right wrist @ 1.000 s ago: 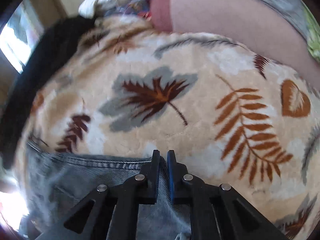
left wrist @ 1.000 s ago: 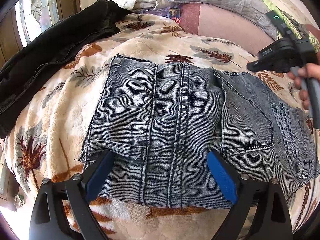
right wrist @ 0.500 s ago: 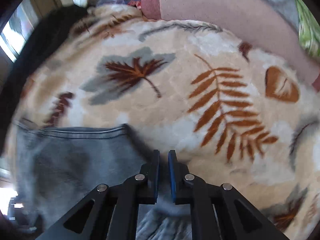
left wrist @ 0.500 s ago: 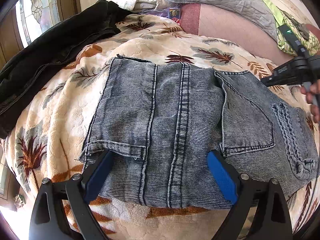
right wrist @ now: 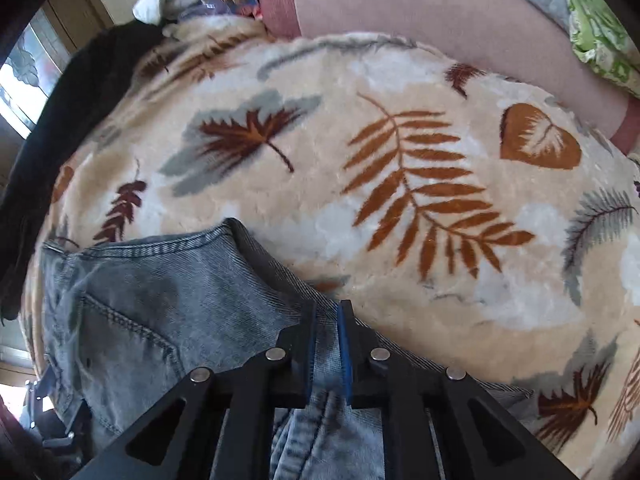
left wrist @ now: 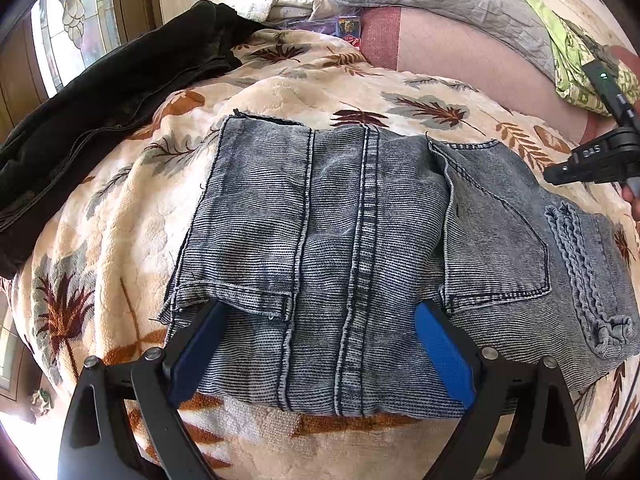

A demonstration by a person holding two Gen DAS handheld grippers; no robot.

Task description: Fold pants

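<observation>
- A leaf-print blanket (left wrist: pixel 132 216) covers the bed, a black jacket (left wrist: pixel 100 112) at its left edge.
- Folded jeans (left wrist: pixel 320 248) lie flat mid-blanket.
- Left gripper (left wrist: pixel 320 344) spread wide over the jeans' near edge, gripping nothing.
- Right gripper (right wrist: pixel 326 344) nearly clenched above the waistband, slim gap, denim visible behind it.

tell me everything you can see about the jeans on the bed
The jeans are grey-blue, acid-washed denim with a ribbed look and dark double-stitched seams. They lie folded into a flat, roughly rectangular stack on the leaf-print blanket, frayed hems toward the near left, a back pocket and braided trim on the right. The left gripper sits wide open over the near edge. The right gripper is nearly shut, with denim between its jaws.
</observation>
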